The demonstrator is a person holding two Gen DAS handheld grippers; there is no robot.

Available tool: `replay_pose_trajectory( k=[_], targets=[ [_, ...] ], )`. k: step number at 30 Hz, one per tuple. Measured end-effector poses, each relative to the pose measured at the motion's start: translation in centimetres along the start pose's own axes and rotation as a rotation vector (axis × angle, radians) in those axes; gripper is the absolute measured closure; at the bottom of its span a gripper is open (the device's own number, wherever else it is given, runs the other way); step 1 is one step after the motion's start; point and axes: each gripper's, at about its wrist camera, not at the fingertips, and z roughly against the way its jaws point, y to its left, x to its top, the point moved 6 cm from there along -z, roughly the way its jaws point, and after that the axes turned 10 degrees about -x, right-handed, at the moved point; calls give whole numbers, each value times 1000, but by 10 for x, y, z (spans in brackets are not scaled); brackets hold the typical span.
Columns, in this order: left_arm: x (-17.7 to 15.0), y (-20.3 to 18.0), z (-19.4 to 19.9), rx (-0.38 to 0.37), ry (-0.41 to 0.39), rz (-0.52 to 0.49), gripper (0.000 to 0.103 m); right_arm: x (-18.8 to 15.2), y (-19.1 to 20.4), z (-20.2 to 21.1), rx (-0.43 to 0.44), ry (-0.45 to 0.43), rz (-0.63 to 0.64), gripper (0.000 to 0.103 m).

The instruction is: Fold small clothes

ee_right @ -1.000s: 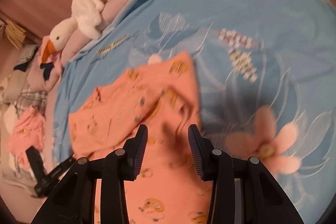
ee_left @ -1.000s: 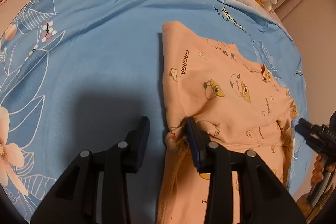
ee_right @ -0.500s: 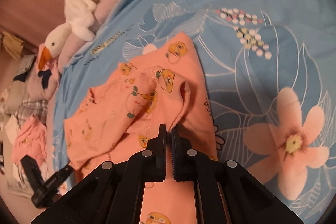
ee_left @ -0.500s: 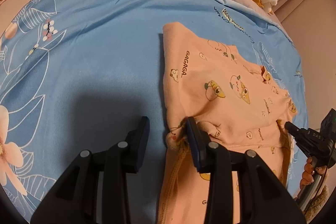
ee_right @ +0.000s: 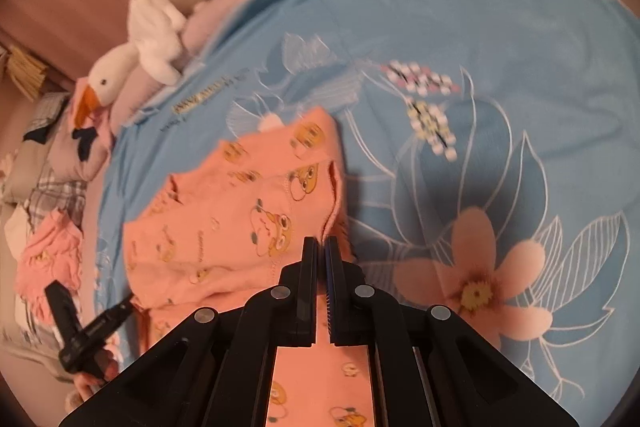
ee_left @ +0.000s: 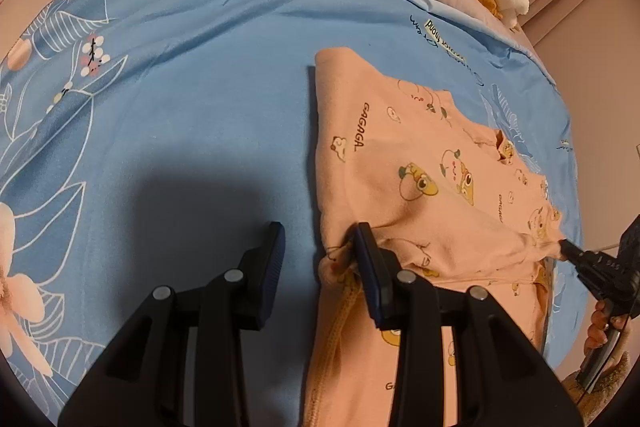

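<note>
A peach baby garment (ee_left: 400, 163) printed with cartoon figures lies partly folded on the blue floral sheet (ee_left: 180, 87). My left gripper (ee_left: 320, 247) stands open at the garment's near left edge. Its right finger (ee_left: 366, 259) rests against the fabric there and its left finger (ee_left: 274, 251) is over bare sheet. In the right wrist view my right gripper (ee_right: 322, 241) is shut on the hem of the peach garment (ee_right: 240, 227), which rises in a fold up to the jaws. From the left wrist view the right gripper (ee_left: 570, 251) pinches the garment's far right edge.
A white plush goose (ee_right: 160, 23) lies along the bed's far edge beside pinkish bedding. A pile of pink clothes (ee_right: 52, 259) and plaid fabric (ee_right: 56, 195) sit off the sheet's left side. A hand (ee_left: 600, 327) holds the right gripper.
My right gripper's jaws have closed on the garment's hem and drawn that edge up. In the left wrist view it has come in to the garment's right side. My left gripper has stayed put.
</note>
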Motion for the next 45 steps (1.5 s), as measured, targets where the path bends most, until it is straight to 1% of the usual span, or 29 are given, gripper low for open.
replay_pose_trajectory(
  k=[4,6,8,12,13,14,15,16,17,21,23,24,25,26,27,30,32,35,36,39,41,43,45],
  targets=[
    [0,-1,0,13,-1,-7,65,-9,-6,-20,-38,40,7,98],
    [0,-2,0,20,2,-19,65,-10,-5,-19,-76,30,23,98],
    [0,-1,-1,26,3,-19,65,-7,-3,-11,-126,5,41,98],
    [0,-2,0,29,1,-15,65,0,6,11,-165,-78,94,98],
    [0,-2,0,31,1,-18,65,1,7,14,-170,-89,100,95],
    [0,-2,0,32,0,-19,65,3,8,16,-173,-94,102,85],
    [0,-2,0,34,-1,-20,65,3,8,16,-171,-95,99,65],
    [0,-3,0,36,-1,-22,65,3,8,14,-169,-97,91,57],
    [-1,-3,1,39,-2,-23,65,2,6,11,-169,-96,81,52],
    [-2,-3,2,51,-3,-36,65,-3,3,-15,-169,-41,58,52],
    [-3,-4,2,57,-4,-43,65,-7,3,-23,-180,-27,53,55],
    [-3,-4,2,58,-4,-45,65,-8,3,-24,-183,-34,56,66],
    [-3,-4,2,58,-4,-47,65,-8,6,-23,-168,-48,67,75],
    [-4,-4,2,59,-5,-49,65,-8,9,-21,-150,-53,77,94],
    [-4,-4,2,60,-5,-48,65,-8,13,-18,-139,-63,86,98],
    [-4,-3,2,57,-7,-44,64,-4,22,-1,-162,-120,124,98],
    [-5,-3,1,55,-8,-42,64,-1,26,9,-155,-152,130,98],
    [-5,-3,1,54,-11,-41,64,3,26,13,-187,-180,145,98],
    [-5,-4,1,55,-12,-40,64,3,24,10,-190,-175,141,98],
    [-6,-5,0,64,-14,-43,64,-1,15,-9,-185,-117,121,99],
    [-5,-5,-1,66,-14,-47,64,-5,9,-21,-212,-91,122,98],
    [-5,-5,0,63,-13,-44,64,-6,5,-27,-233,-90,122,98],
    [-5,-5,2,62,0,-36,64,-6,3,-25,-223,-90,108,97]
  ],
)
